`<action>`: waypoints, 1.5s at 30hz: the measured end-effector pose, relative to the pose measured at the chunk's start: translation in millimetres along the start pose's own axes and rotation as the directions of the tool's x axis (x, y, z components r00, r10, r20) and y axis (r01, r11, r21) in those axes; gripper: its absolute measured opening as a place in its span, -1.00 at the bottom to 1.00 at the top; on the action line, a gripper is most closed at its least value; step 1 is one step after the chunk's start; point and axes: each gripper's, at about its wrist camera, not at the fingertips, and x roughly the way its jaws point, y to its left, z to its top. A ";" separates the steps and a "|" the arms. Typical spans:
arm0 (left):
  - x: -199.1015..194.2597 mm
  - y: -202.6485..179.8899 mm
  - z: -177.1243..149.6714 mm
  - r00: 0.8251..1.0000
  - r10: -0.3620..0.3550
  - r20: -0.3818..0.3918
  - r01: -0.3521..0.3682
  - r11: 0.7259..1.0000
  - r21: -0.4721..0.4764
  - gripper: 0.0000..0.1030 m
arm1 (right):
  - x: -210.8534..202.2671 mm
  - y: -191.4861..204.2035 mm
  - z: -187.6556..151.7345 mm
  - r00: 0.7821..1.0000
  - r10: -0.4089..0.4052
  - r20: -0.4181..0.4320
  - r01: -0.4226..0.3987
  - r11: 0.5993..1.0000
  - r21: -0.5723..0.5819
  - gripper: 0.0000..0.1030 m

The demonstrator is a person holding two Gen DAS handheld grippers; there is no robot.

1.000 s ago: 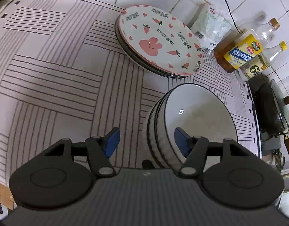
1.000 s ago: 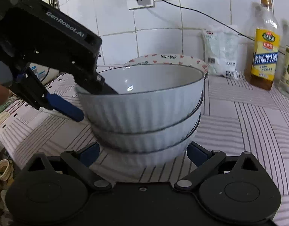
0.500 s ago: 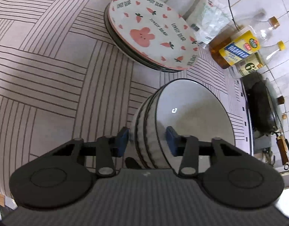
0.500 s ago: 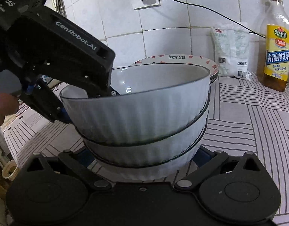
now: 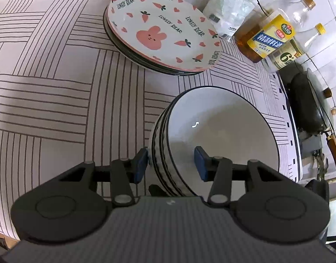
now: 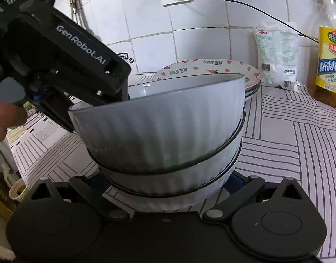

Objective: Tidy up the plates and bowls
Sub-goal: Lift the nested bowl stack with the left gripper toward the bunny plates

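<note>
A: Glazed white ceramic, a stack of ribbed bowls with dark rims (image 5: 211,131) on the striped tablecloth (image 5: 58,76), near the stack of rabbit-print plates (image 5: 161,32). The left gripper (image 5: 171,162) straddles the near wall, one blue pad outside, one inside; its jaws have just been closing, then eased.

B: From the right view, the top bowl (image 6: 159,127) sits tilted. The right gripper (image 6: 165,182) flanks the lowest bowl; whether it pinches, I cannot tell. Heavy, slick, breakable: grip by the rim wall.
</note>
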 end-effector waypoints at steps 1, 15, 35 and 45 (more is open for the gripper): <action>-0.1 -0.5 0.1 1.000 0.003 -0.002 -0.003 1.000 0.000 -0.14 | -0.3 -0.8 -0.5 1.000 0.005 0.003 -0.005 1.000 0.001 1.00; -14.3 -25.3 2.9 0.999 0.045 0.001 -0.045 0.996 0.078 -0.14 | -9.4 -5.3 2.8 0.999 0.027 0.019 -0.026 0.998 -0.052 0.98; -36.3 -29.5 90.3 0.990 0.032 0.135 -0.038 0.998 0.044 -0.14 | 19.1 -33.7 100.5 0.996 0.039 0.078 -0.028 0.990 -0.136 0.98; -7.6 -10.7 133.7 0.988 0.035 0.151 -0.040 0.999 0.034 -0.14 | 68.5 -55.4 125.2 0.997 0.043 0.063 -0.034 0.990 -0.140 0.98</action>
